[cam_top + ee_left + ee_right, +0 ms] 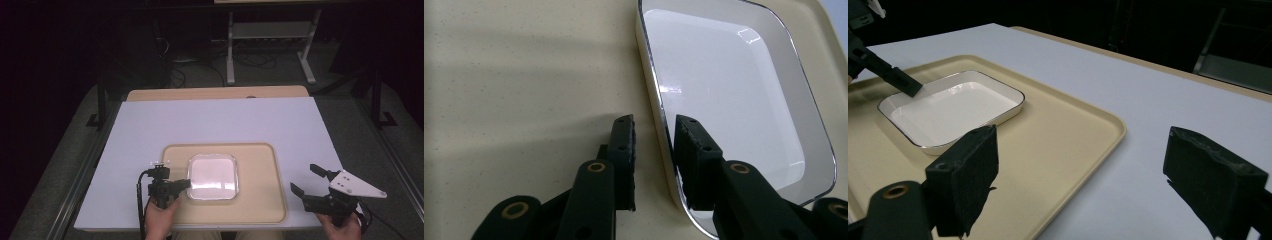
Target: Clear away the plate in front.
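Dish (212, 176) lies flat, rim up, roughly square on tray (260, 200)

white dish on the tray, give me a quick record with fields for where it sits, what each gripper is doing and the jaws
dish: white square dish with a thin dark rim line, empty
support: beige tray on the white table
left gripper: left gripper at the dish's left rim, jaws straddling the rim with a gap on the outer side, not clamped
right gripper: right gripper over the table right of the tray, jaws wide apart, nothing between them
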### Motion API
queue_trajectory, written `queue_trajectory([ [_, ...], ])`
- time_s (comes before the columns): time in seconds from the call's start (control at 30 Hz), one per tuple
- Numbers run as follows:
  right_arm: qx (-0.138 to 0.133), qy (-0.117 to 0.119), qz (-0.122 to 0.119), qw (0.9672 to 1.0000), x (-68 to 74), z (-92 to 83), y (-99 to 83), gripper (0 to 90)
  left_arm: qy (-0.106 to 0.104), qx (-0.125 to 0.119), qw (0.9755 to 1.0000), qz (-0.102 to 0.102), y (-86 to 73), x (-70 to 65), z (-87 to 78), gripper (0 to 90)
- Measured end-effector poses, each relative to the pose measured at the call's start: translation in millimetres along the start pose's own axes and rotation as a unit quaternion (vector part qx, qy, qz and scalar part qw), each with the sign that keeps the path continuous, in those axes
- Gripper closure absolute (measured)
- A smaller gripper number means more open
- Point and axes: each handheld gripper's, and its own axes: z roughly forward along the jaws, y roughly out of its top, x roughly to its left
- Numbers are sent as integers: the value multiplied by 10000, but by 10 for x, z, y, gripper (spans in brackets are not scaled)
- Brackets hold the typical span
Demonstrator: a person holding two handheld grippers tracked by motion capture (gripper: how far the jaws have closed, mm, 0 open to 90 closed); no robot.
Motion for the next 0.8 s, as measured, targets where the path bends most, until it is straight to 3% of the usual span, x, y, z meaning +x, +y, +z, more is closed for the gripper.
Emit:
queue_trajectory([
  [0.8,73,-42,51,10000,-12,16,-16,134,-184,-382,9986,301,-5,64,-136,593],
])
